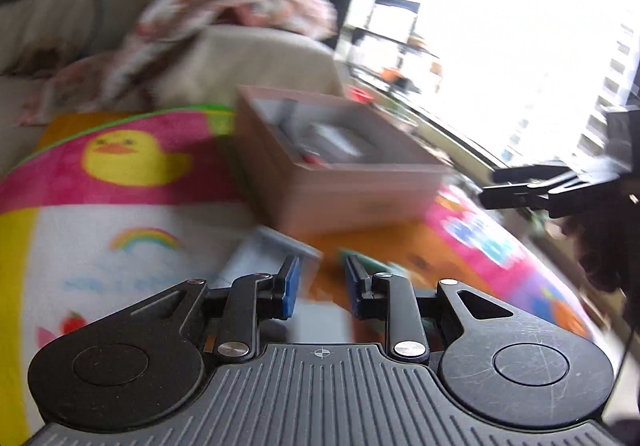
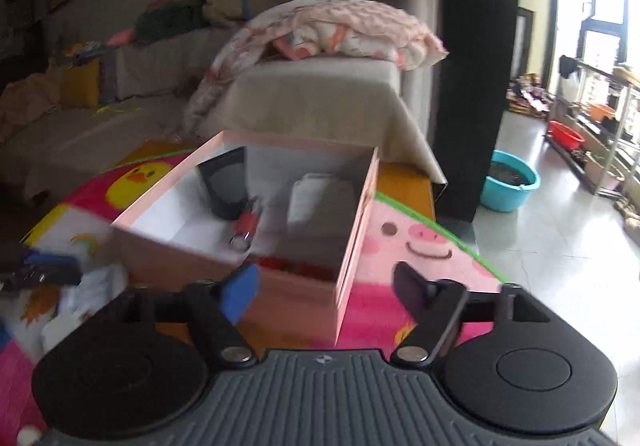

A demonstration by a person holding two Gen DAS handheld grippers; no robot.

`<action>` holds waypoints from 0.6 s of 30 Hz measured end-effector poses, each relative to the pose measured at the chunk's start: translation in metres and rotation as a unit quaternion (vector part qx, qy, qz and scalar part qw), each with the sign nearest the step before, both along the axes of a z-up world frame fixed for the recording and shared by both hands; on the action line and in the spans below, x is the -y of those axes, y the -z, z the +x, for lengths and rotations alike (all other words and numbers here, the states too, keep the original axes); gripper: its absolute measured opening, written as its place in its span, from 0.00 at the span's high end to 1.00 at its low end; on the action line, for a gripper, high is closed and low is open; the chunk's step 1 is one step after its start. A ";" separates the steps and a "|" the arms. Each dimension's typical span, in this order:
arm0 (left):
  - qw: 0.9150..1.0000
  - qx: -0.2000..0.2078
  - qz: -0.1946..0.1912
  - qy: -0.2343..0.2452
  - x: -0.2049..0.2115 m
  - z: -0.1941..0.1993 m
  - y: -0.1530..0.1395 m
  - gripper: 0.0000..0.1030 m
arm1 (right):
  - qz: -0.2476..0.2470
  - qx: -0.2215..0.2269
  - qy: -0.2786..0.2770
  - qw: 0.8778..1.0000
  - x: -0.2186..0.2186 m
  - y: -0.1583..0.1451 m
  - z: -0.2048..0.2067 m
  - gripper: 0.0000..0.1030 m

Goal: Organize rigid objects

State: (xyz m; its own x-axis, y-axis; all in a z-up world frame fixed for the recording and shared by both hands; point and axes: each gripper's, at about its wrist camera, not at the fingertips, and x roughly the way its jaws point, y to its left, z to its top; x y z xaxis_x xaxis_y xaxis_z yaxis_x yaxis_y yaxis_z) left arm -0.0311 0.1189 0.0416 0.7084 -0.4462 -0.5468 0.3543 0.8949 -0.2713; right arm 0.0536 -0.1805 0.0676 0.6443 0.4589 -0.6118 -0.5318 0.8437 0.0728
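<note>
A pink open box [image 2: 280, 286] stands on a colourful cartoon mat [image 2: 420, 242]. Inside it are a black cup [image 2: 224, 185], a white and grey box-like item [image 2: 320, 201] and a small red item with a key ring [image 2: 246, 226]. The box also shows in the left wrist view [image 1: 340, 189]. My right gripper [image 2: 324, 286] is open and empty, just in front of the box's near corner. My left gripper [image 1: 322, 286] is open and empty above a pale blue flat object [image 1: 264, 250] and a green item [image 1: 372, 266], both blurred. The right gripper shows at the right edge [image 1: 532, 187].
A beige covered sofa [image 2: 320, 97] with a pink blanket [image 2: 340, 29] stands behind the mat. A blue basin [image 2: 508, 181] and a shelf with a red bowl [image 2: 566, 133] are on the floor to the right. White crumpled items [image 2: 88, 290] lie left of the box.
</note>
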 end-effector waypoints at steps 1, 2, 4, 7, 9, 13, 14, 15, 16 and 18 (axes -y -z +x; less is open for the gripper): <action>0.999 -0.005 0.001 0.034 0.009 -0.012 -0.001 0.73 | 0.003 -0.010 -0.026 1.000 0.005 -0.001 -0.018 0.09; 0.998 -0.010 0.003 0.065 0.018 -0.022 -0.002 0.73 | -0.005 -0.016 -0.044 0.999 0.007 -0.001 -0.033 0.09; 0.993 -0.011 0.020 0.113 0.035 -0.040 -0.003 0.73 | -0.014 -0.030 -0.085 0.996 0.009 0.001 -0.062 0.09; 0.986 0.002 0.066 0.155 0.056 -0.060 -0.009 0.73 | 0.004 -0.080 -0.138 0.987 0.010 0.013 -0.090 0.09; 0.981 0.008 0.090 0.174 0.067 -0.068 -0.012 0.73 | -0.011 -0.094 -0.161 0.982 0.001 0.024 -0.103 0.09; 0.972 0.003 0.120 0.201 0.081 -0.079 -0.009 0.73 | -0.075 -0.063 -0.177 0.979 -0.023 0.044 -0.120 0.09; 0.971 0.000 0.129 0.203 0.082 -0.081 -0.004 0.73 | -0.085 -0.055 -0.173 0.980 -0.028 0.047 -0.120 0.09; 0.970 0.005 0.136 0.203 0.084 -0.082 -0.001 0.73 | -0.097 -0.041 -0.163 0.981 -0.032 0.049 -0.118 0.09; 0.968 0.018 0.144 0.203 0.085 -0.082 0.002 0.72 | -0.111 -0.023 -0.146 0.983 -0.038 0.052 -0.113 0.09; 0.967 0.013 0.154 0.201 0.088 -0.077 0.008 0.73 | -0.112 0.003 -0.120 0.986 -0.046 0.055 -0.100 0.09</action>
